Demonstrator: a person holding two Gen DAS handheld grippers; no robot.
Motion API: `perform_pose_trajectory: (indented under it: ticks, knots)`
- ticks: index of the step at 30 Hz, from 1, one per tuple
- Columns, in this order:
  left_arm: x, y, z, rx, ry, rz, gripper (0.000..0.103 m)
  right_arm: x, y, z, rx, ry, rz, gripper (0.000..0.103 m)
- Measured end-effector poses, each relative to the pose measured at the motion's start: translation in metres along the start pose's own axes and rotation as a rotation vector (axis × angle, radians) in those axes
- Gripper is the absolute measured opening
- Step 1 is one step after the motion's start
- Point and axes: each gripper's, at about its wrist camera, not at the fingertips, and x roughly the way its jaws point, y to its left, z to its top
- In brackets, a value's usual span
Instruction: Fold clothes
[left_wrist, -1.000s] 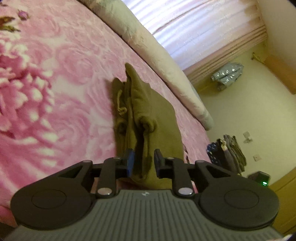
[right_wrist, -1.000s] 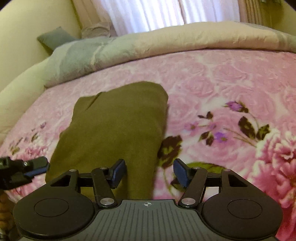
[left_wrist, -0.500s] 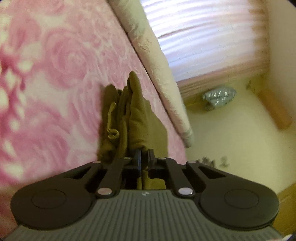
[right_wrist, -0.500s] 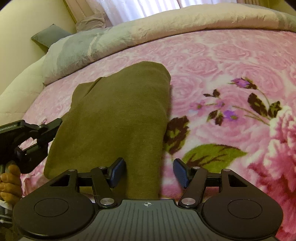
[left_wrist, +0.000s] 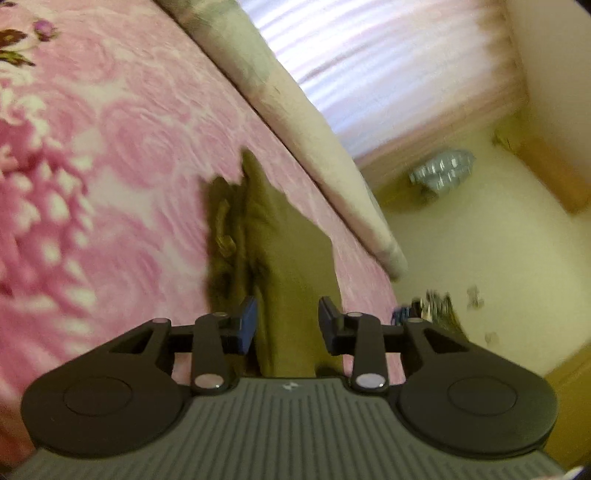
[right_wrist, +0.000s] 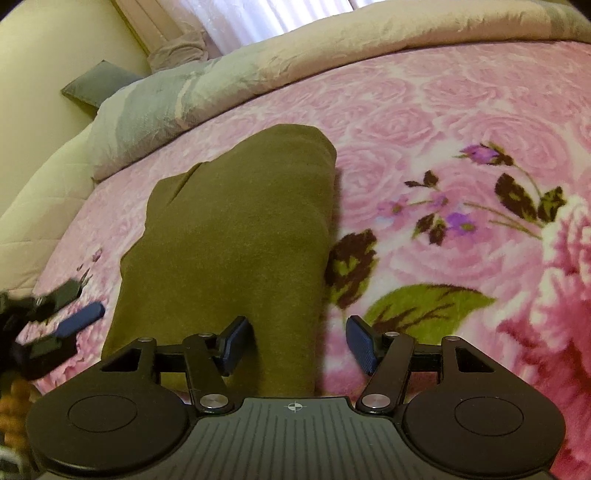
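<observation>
**Olive garment lies in a compact fold on the bed, both claws open**

Olive-green knit fills the near foreground of both wrist views. The right claw (right_wrist: 297, 341) hovers with its jaws spread wide over the near end of the folded garment (right_wrist: 236, 236), holding nothing; one blue pad sits above the cloth, the other above the pink floral blanket (right_wrist: 461, 122). The left claw (left_wrist: 286, 323) is also parted and empty, its pads either side of the garment's near end (left_wrist: 291, 280); this view is blurred, so whether they touch the cloth cannot be told.

The garment lies near the bed's front edge as a narrow, smooth-topped rectangle, running away toward the rolled duvet (right_wrist: 295, 70) along the far side. From the left claw's side its stacked layers and a drawstring (left_wrist: 225, 229) show along one edge.

Judged by that tidy shape, the folding looks largely done. Whether another fold in half or some smoothing is intended, these views do not settle. Beyond the bed, other clothes (left_wrist: 439, 171) lie on the floor.
</observation>
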Motion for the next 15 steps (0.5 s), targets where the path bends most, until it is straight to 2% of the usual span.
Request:
perform_pose_trajectory:
  ticks: [1, 2, 3, 4, 7, 9, 12, 15]
  knots:
    - [0.004, -0.004, -0.004, 0.04, 0.013, 0.075, 0.024, 0.0, 0.0, 0.0, -0.002, 0.0, 0.0, 0.062]
    - [0.008, -0.009, -0.009, 0.085, 0.026, 0.172, 0.012, 0.0, 0.0, 0.0, -0.002, 0.0, 0.002, 0.062]
    - [0.011, -0.011, -0.012, 0.108, 0.024, 0.249, 0.014, 0.0, -0.001, 0.0, 0.005, 0.0, 0.005, 0.062]
    - [0.009, -0.012, -0.014, 0.1, 0.001, 0.279, 0.015, -0.003, -0.004, 0.001, 0.027, 0.0, 0.014, 0.062]
    - [-0.015, -0.02, -0.022, -0.005, -0.092, 0.226, 0.016, -0.013, -0.018, 0.001, 0.126, -0.004, 0.052, 0.062]
    - [-0.027, -0.029, -0.032, -0.069, -0.121, 0.152, 0.038, -0.022, -0.032, 0.0, 0.203, -0.003, 0.088, 0.062]
    - [-0.021, -0.035, -0.048, -0.207, -0.108, 0.03, 0.049, -0.029, -0.044, -0.001, 0.253, -0.007, 0.102, 0.062]
    - [0.008, -0.027, -0.065, -0.356, -0.082, 0.027, 0.051, -0.035, -0.054, -0.002, 0.29, -0.013, 0.109, 0.062]
